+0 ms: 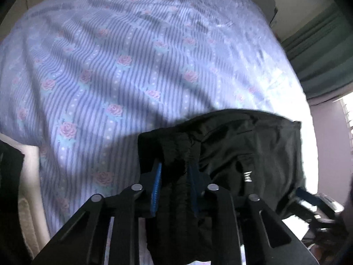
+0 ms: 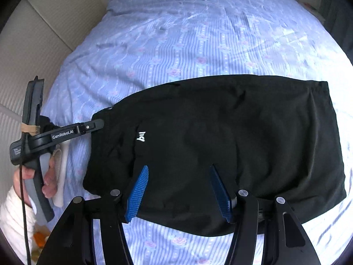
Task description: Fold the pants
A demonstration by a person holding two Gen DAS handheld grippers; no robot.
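left tongs (image 1: 174, 165) pinch pants (image 2: 220, 145) | right tongs (image 2: 179, 170) wide, empty | bedsheet (image 2: 187, 44) beneath

Blurred throughout in the left wrist view: the bedsheet (image 1: 114, 70) and its rose print. Hidden by bunched pants (image 1: 231, 145): the left gripper (image 1: 174, 176) fingertips. Cut off at the lower edge: the right gripper (image 2: 179, 190) body. Unreadable: small white logo (image 2: 141, 136).

"GenRobot.AI" on left tool (image 2: 97, 124)
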